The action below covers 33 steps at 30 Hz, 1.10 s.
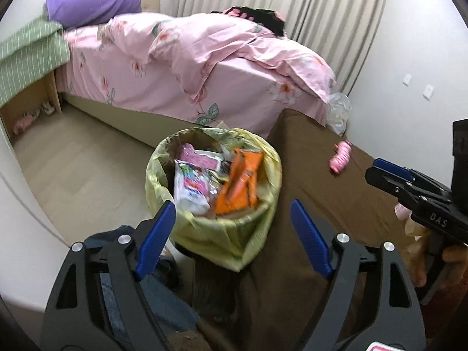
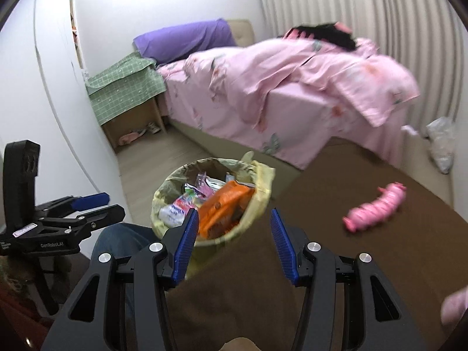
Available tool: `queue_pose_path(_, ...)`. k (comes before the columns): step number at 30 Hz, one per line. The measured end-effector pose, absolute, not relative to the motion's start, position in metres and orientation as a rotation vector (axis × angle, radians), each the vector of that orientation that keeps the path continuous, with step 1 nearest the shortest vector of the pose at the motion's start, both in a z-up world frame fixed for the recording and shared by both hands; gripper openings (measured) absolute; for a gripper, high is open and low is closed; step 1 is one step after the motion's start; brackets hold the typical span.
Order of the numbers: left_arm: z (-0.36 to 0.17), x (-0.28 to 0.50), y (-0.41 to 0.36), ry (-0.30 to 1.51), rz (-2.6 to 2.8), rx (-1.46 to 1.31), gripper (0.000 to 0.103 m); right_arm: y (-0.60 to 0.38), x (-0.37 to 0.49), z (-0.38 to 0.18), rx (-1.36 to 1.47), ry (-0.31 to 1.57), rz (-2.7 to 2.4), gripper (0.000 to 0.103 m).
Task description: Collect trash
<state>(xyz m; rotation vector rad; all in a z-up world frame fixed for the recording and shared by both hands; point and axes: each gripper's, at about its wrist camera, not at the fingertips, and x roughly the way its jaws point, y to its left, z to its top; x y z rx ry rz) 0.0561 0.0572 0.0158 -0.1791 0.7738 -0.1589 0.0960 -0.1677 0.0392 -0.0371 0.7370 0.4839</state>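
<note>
Bedroom with a pink bed (image 1: 187, 58); the bin (image 1: 215, 175) stuffed with wrappers sits beside the brown blanket (image 1: 321, 181). My left gripper (image 1: 234, 239) and right gripper (image 2: 232, 244) are both spread wide, empty.

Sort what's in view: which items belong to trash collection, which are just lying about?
Job:
bin with yellow liner
orange wrapper in it
white packet in it
pink wrapper on the brown cloth, likely trash
left gripper, open
right gripper, open

Lying about:
bed
purple pillow
green cloth
clear bag, could be trash
</note>
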Motion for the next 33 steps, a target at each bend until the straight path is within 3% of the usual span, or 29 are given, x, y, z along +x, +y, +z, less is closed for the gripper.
queue_pose_path(12,0.043,-0.017,0.017,0.739,-0.019,-0.005,0.077,-0.187,-0.003,0.042,0.000,0.744,0.410,0.050)
queue_pose_path(33,0.032,-0.016,0.028,0.789,-0.016,-0.040,0.077,-0.173,-0.006,0.037,-0.030,0.776,0.406,0.049)
